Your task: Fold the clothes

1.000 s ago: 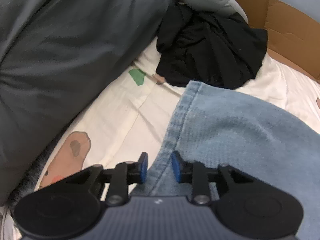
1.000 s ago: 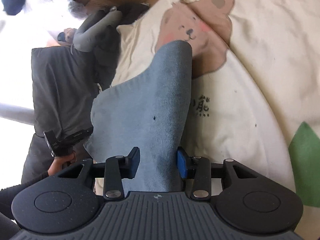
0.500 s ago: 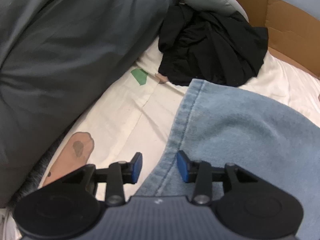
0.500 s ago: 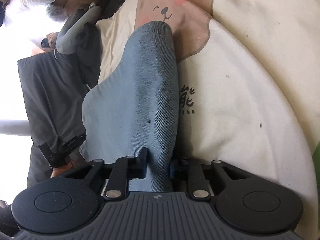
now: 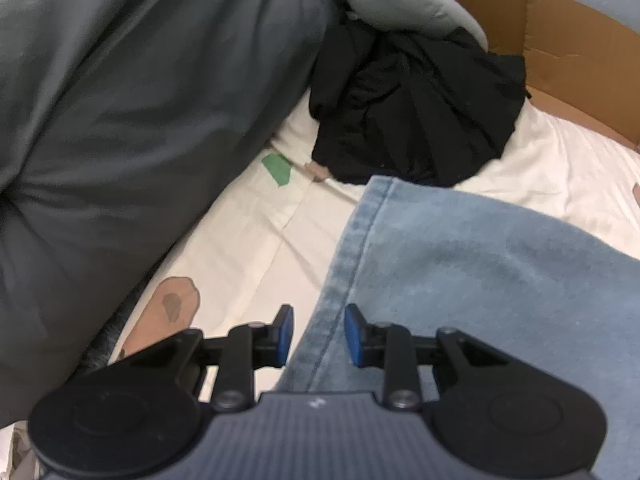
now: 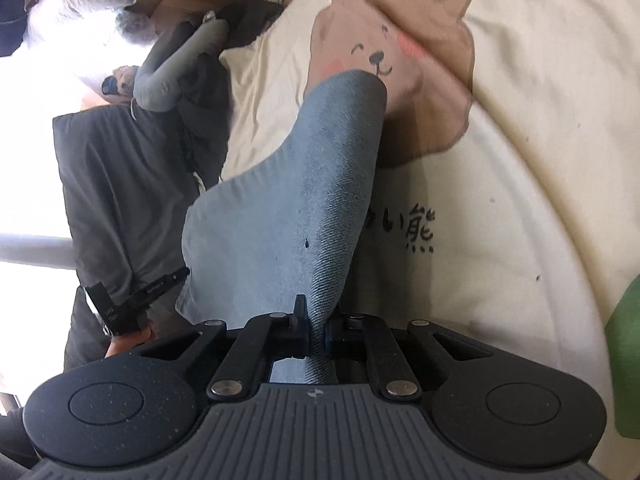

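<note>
The pale-blue denim garment (image 6: 320, 208) looks heavy and limp; the right tongs (image 6: 318, 330) pinch its fold, the left tongs (image 5: 316, 334) gape over its stitched seam (image 5: 348, 264), the firmer hold

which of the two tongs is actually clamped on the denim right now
The right tongs: shut, pinching the blue denim. The left tongs stand open, straddling the denim's seam.

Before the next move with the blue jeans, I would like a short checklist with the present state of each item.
1. Right gripper clamped on the jeans: ok.
2. Left gripper gripping the hem seam: not ok, jaws open around it.
3. Black garment apart from the jeans: cannot tell, their edges meet in view.
4. Bear-print sheet bare beside the lifted denim: ok.
5. Whole garment flat: cannot tell.
</note>
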Motion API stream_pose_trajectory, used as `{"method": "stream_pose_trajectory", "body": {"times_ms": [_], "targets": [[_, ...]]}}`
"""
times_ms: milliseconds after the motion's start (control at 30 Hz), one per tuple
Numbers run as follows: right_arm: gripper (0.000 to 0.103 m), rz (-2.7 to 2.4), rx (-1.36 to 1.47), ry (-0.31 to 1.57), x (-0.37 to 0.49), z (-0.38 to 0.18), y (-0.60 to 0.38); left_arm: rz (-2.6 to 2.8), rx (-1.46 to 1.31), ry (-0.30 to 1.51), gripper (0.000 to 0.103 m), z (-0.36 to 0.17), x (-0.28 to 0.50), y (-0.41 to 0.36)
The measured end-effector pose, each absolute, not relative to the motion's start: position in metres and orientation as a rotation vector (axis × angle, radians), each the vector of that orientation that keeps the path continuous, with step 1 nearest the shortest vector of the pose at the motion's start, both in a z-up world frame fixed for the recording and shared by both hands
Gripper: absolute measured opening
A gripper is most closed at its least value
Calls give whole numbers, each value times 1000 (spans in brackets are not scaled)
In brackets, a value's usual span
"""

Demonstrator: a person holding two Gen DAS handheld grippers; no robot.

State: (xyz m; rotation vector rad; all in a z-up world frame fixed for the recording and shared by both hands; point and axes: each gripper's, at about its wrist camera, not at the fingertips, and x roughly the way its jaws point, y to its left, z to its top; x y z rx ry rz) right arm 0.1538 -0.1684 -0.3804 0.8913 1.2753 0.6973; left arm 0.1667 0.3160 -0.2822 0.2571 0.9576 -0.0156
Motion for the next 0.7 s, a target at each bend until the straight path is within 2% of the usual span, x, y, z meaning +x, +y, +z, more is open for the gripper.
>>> {"method": "stream_pose_trajectory", "body": {"times_ms": [300, 700], "targets": [[4, 636, 909, 1215, 159, -366, -218, -42, 234, 947, 30, -270, 159, 297], [4, 492, 882, 1109, 163, -343, -327, -237, 163, 914, 30, -263, 139, 229]]}}
